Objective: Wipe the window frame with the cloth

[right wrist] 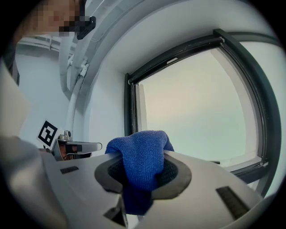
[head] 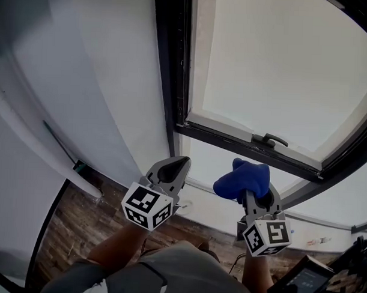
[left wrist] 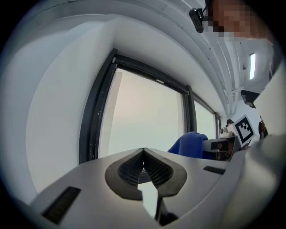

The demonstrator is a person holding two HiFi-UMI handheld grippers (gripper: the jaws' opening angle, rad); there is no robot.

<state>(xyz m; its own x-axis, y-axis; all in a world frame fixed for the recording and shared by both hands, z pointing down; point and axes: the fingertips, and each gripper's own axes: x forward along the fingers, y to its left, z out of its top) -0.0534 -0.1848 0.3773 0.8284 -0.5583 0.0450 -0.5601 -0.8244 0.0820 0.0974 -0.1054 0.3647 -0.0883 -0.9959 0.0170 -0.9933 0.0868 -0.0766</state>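
Our right gripper (right wrist: 142, 175) was clamped on the blue cloth (right wrist: 142, 154), with a fold bulging past the jaws. Our left gripper (left wrist: 144, 166) was closed on nothing. The dark window frame (head: 226, 137) lay near, apart from the cloth. We judged that the fold should press flat along the rail, skirting the handle (head: 269, 140).

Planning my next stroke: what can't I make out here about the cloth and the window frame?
- Gap between cloth and window frame: head view looks down, depth unreadable.
- Dirt on the frame: too dark and small in every view.
- Whether the handle is locked: too small in head view.
- Tips of right gripper: covered by cloth, head view.
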